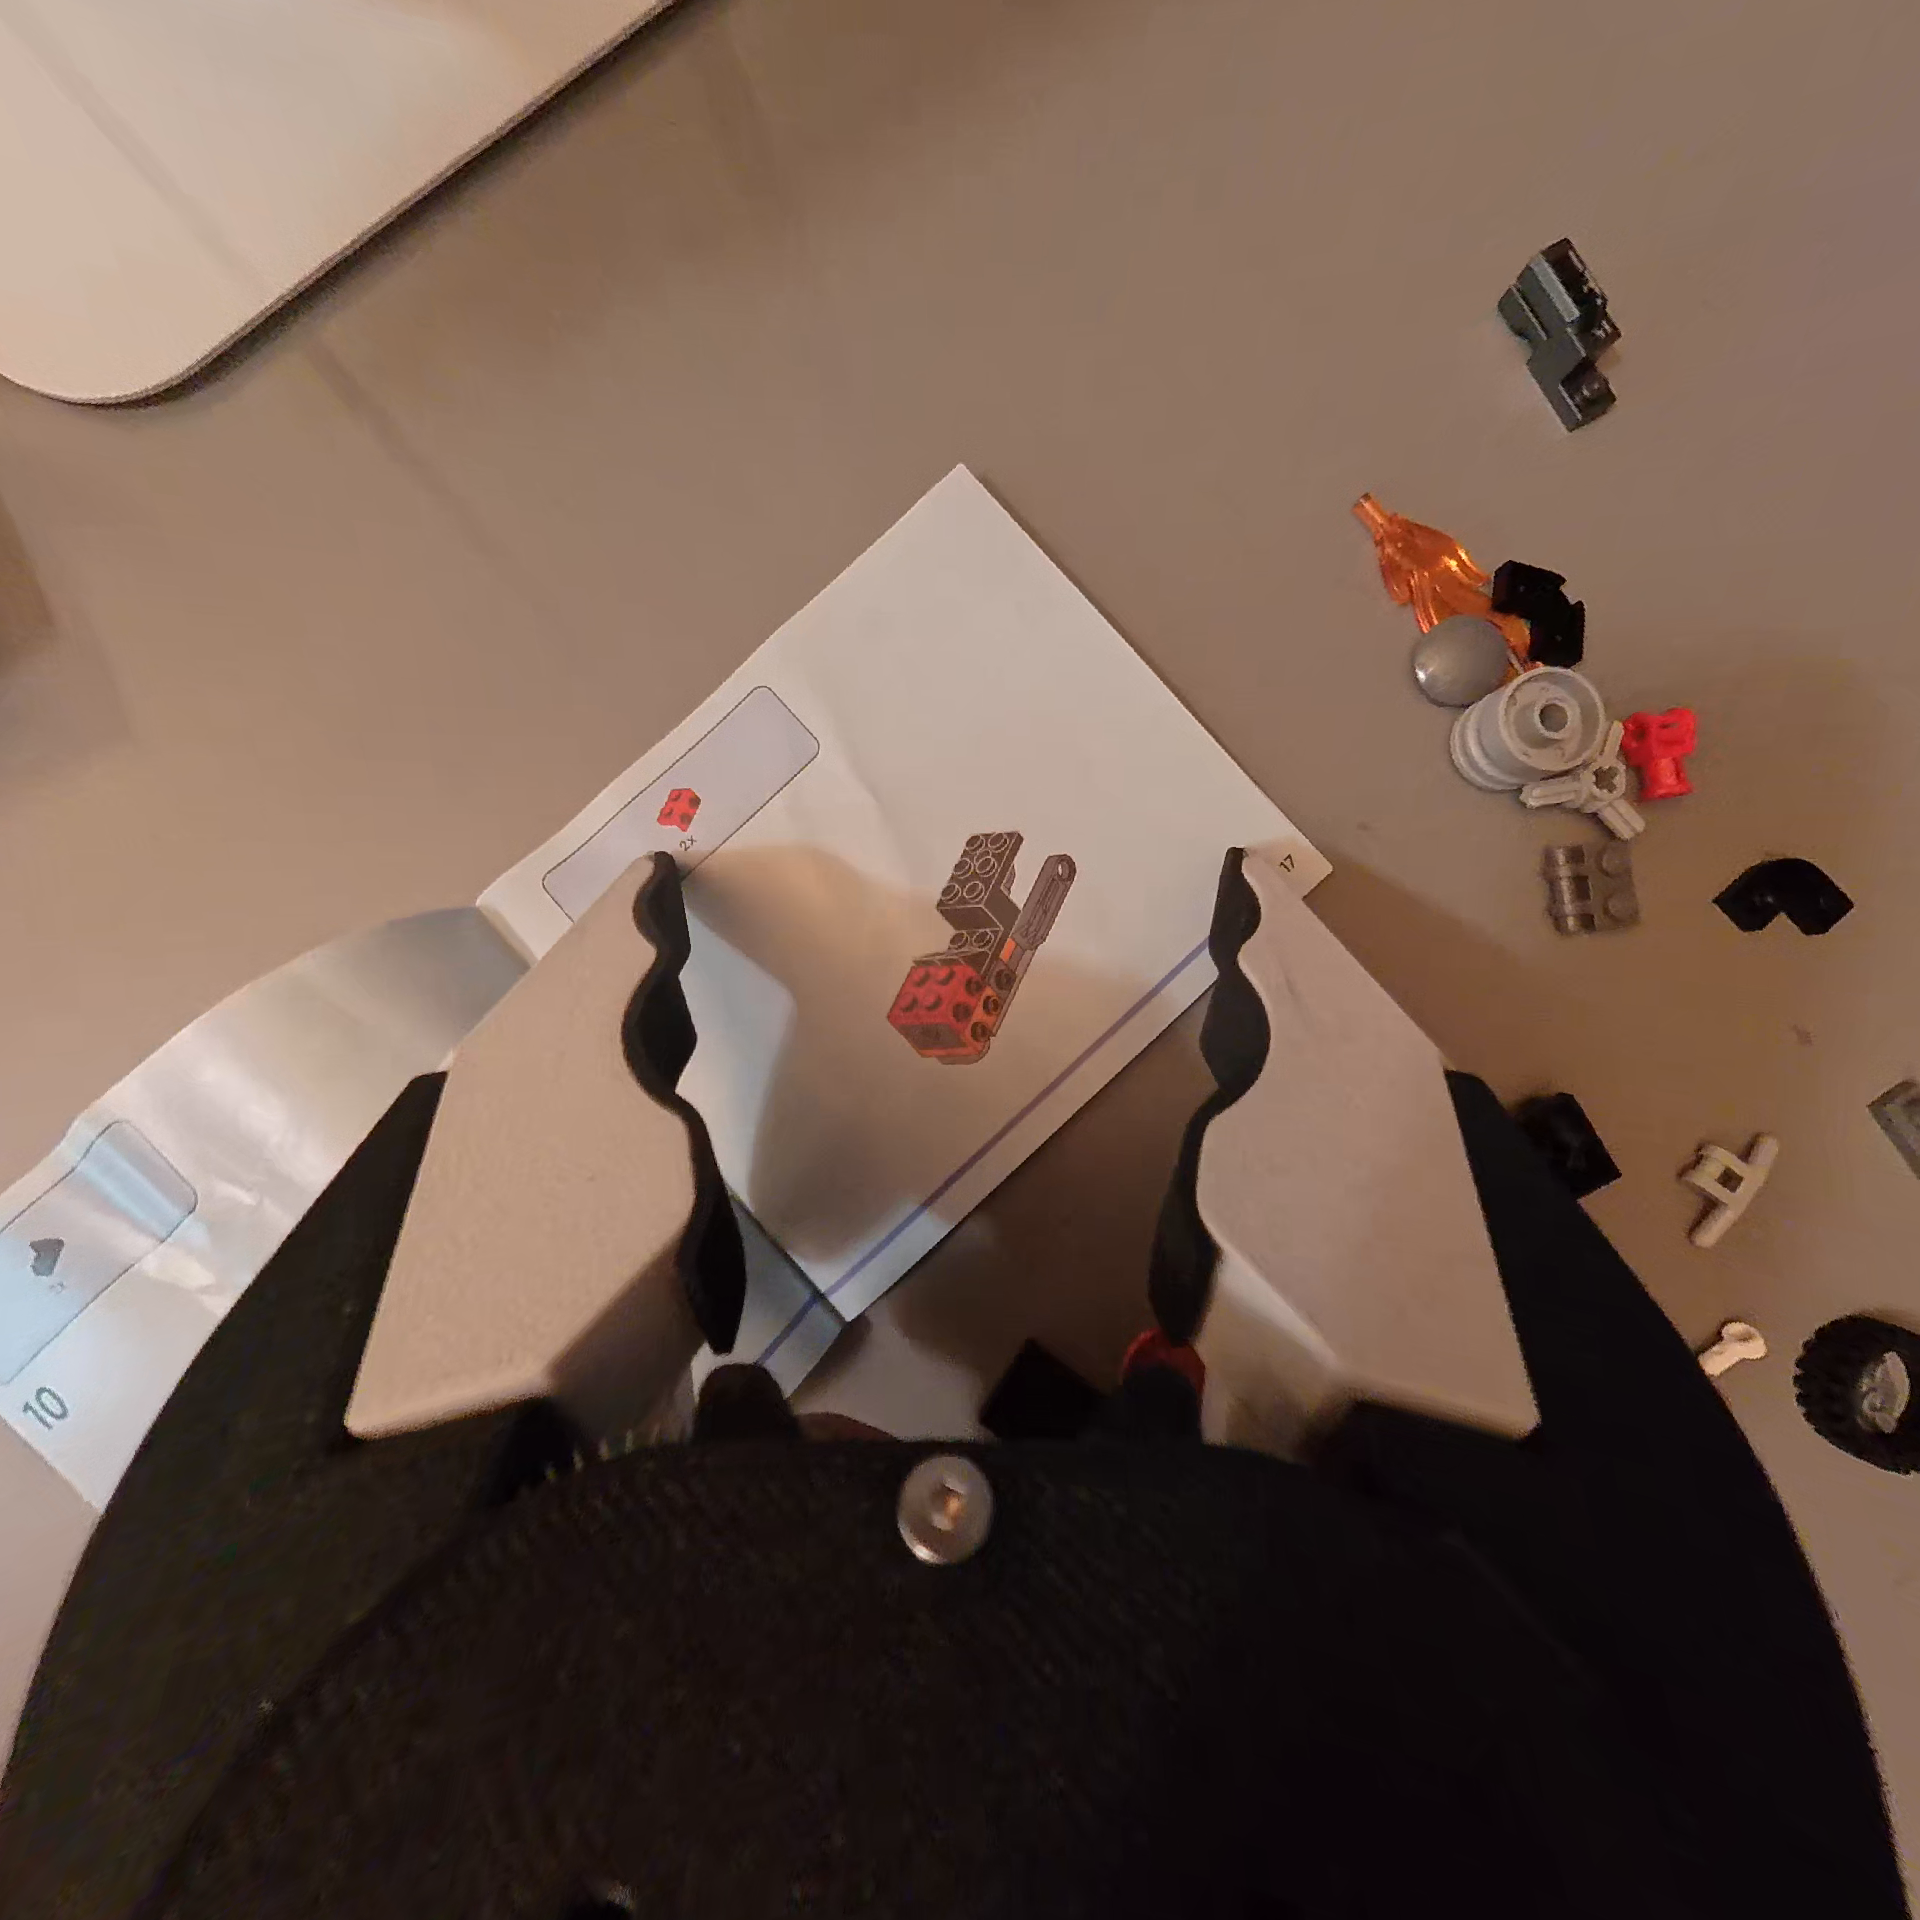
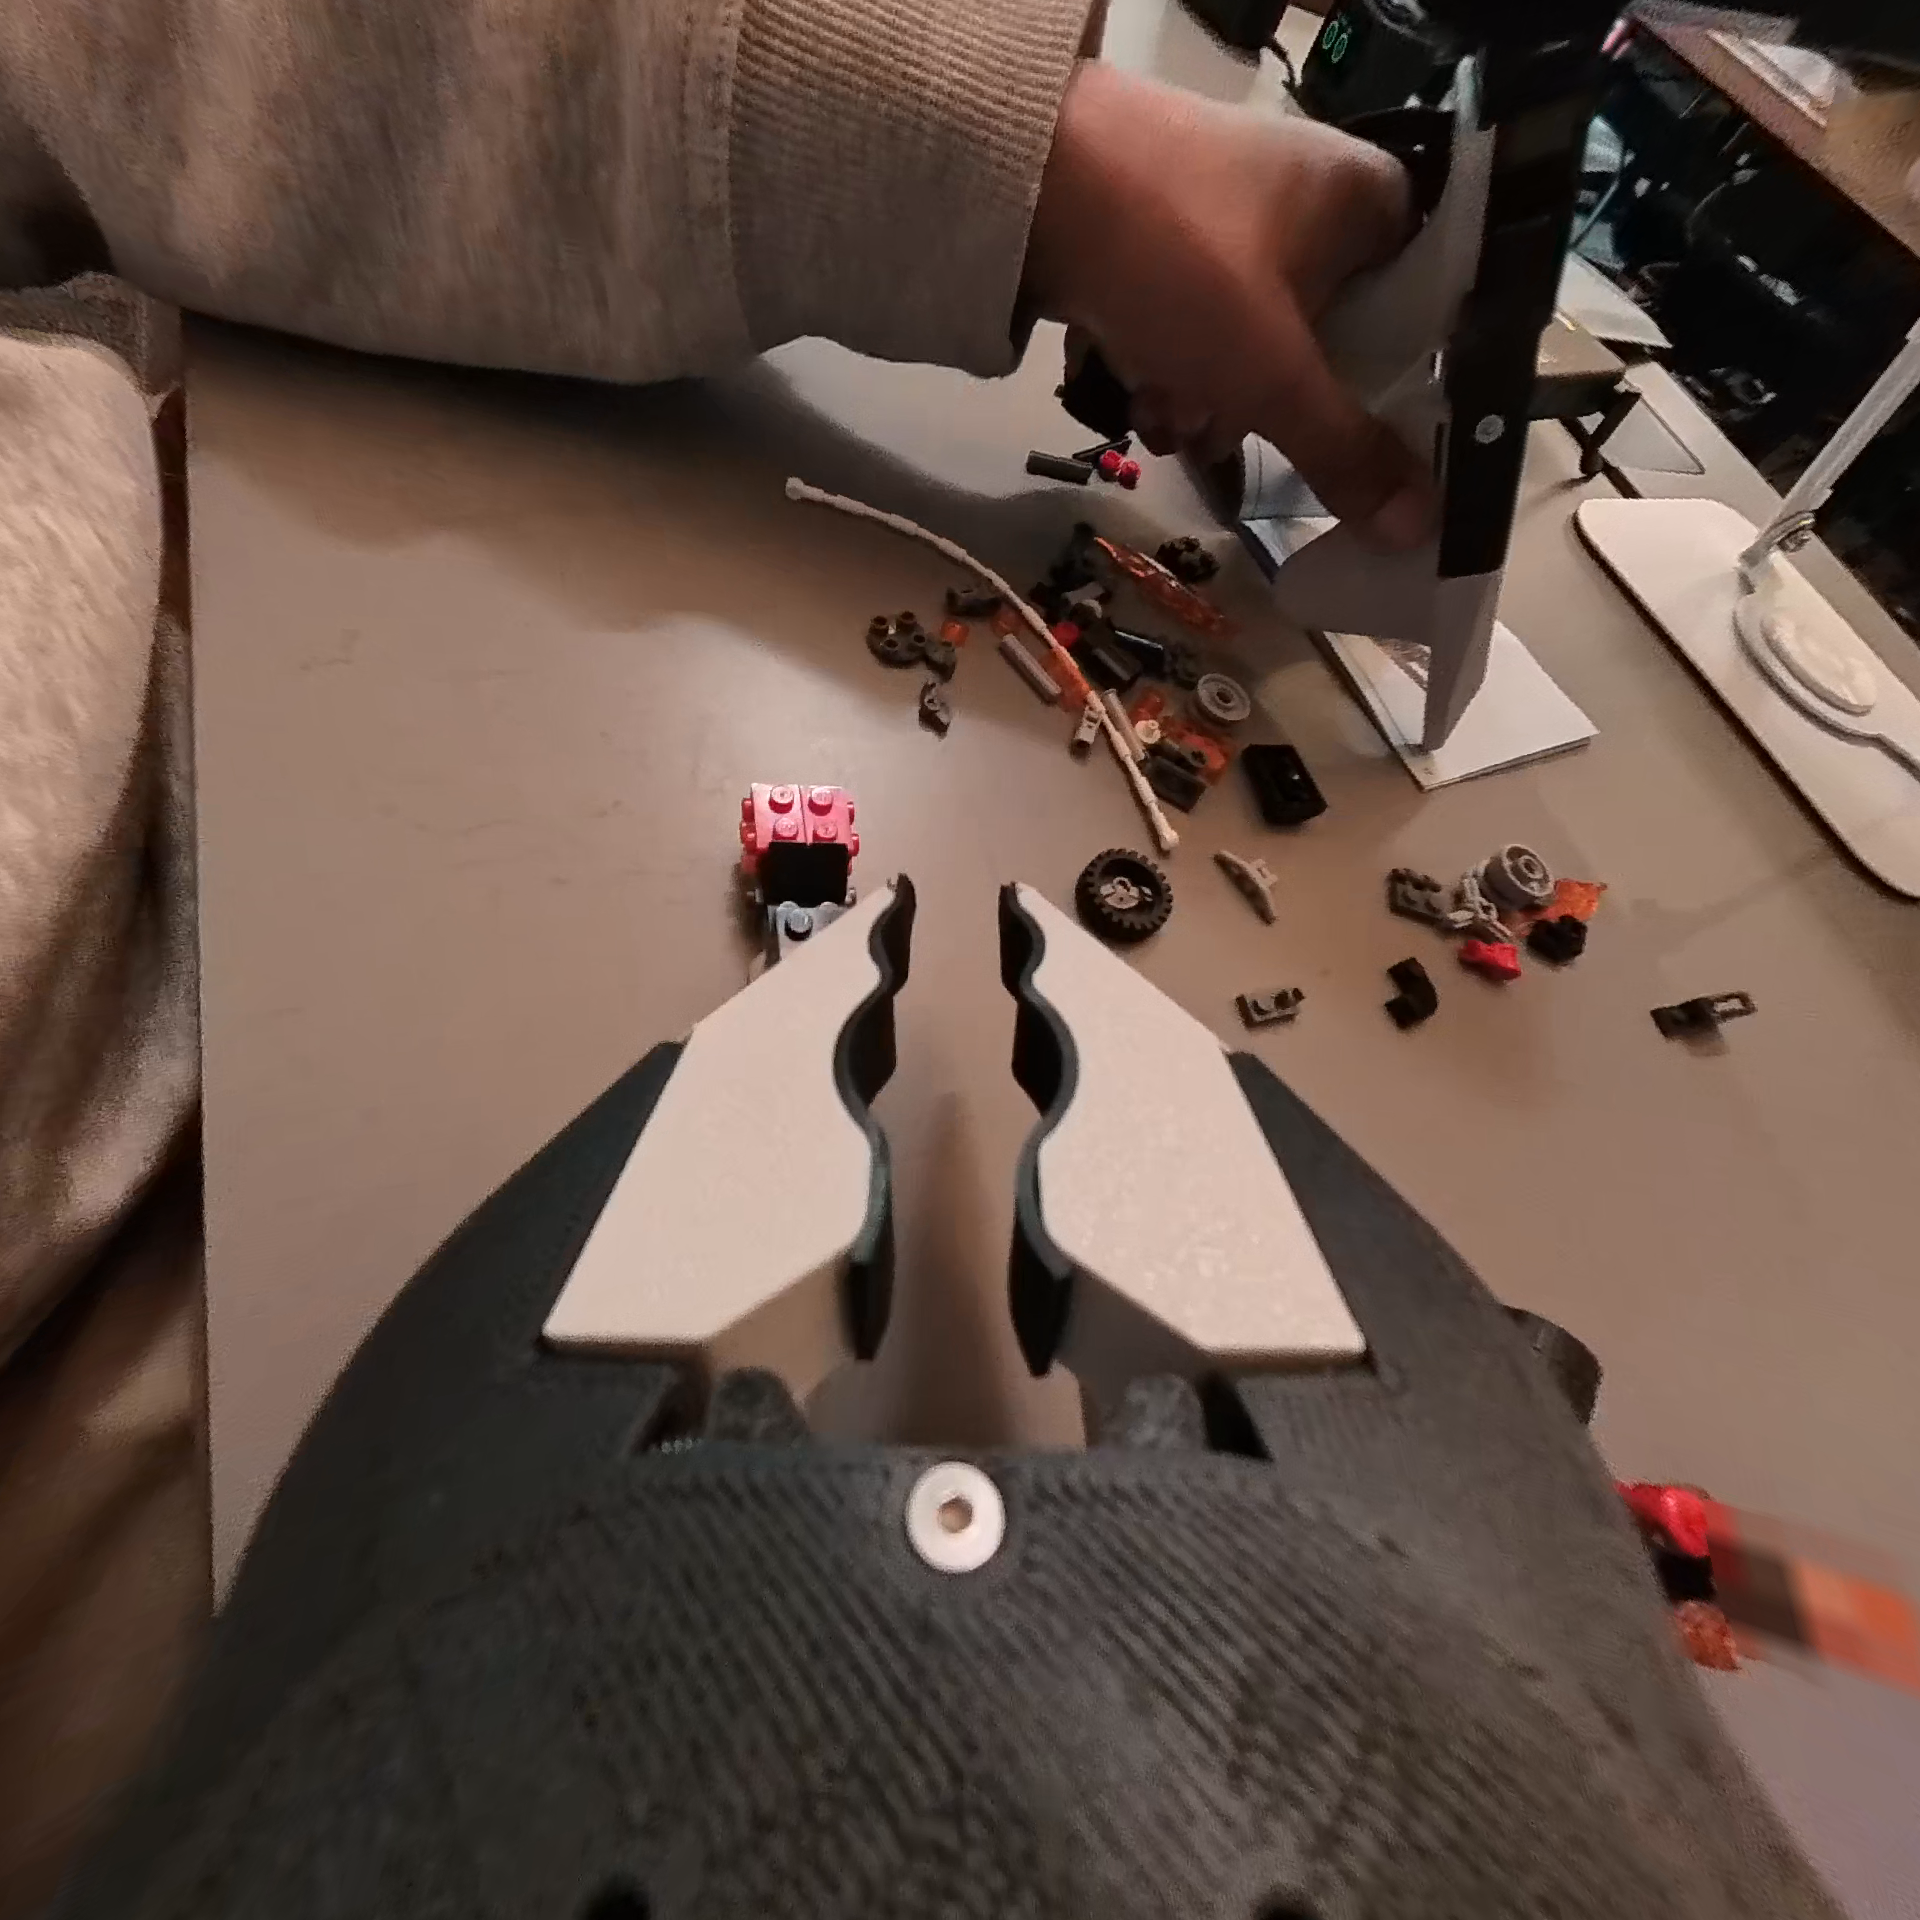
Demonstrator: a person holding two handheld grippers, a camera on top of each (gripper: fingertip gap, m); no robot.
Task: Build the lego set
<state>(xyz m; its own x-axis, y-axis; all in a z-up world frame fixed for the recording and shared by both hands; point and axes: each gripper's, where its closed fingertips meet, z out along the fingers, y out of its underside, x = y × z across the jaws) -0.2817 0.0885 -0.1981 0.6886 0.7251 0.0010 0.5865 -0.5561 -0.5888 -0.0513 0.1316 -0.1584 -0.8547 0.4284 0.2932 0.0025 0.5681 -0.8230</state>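
Note:
My left gripper [image 1: 945,862] is open and empty, hovering over the open instruction booklet [image 1: 997,727] on the tan table. The booklet also shows in the right wrist view [image 2: 1507,717], under the other gripper held by a hand [image 2: 1216,270]. My right gripper [image 2: 956,888] is empty, its jaws a narrow gap apart, low over the table. A partly built red and black model [image 2: 800,842] lies just left of its left fingertip. Loose pieces lie right of the booklet: an orange flame piece [image 1: 1423,561], a grey wheel hub [image 1: 1527,738], a small red piece [image 1: 1660,750].
A pile of loose pieces [image 2: 1122,644] with a white flexible rod [image 2: 987,582] lies mid-table. A black tyre [image 2: 1122,891] sits just right of my right gripper. A white monitor base [image 2: 1787,665] stands at the right, also at top left [image 1: 156,187]. A person's sleeve [image 2: 416,177] spans the far side. Measured from the fingertips, the grey wheel hub [image 1: 1527,738] is 5 cm or so from the left gripper and 15 cm from the right. About 7 cm separates my left fingertips from the orange flame piece [image 1: 1423,561]. It turns up in the right wrist view [image 2: 1575,894] as well.

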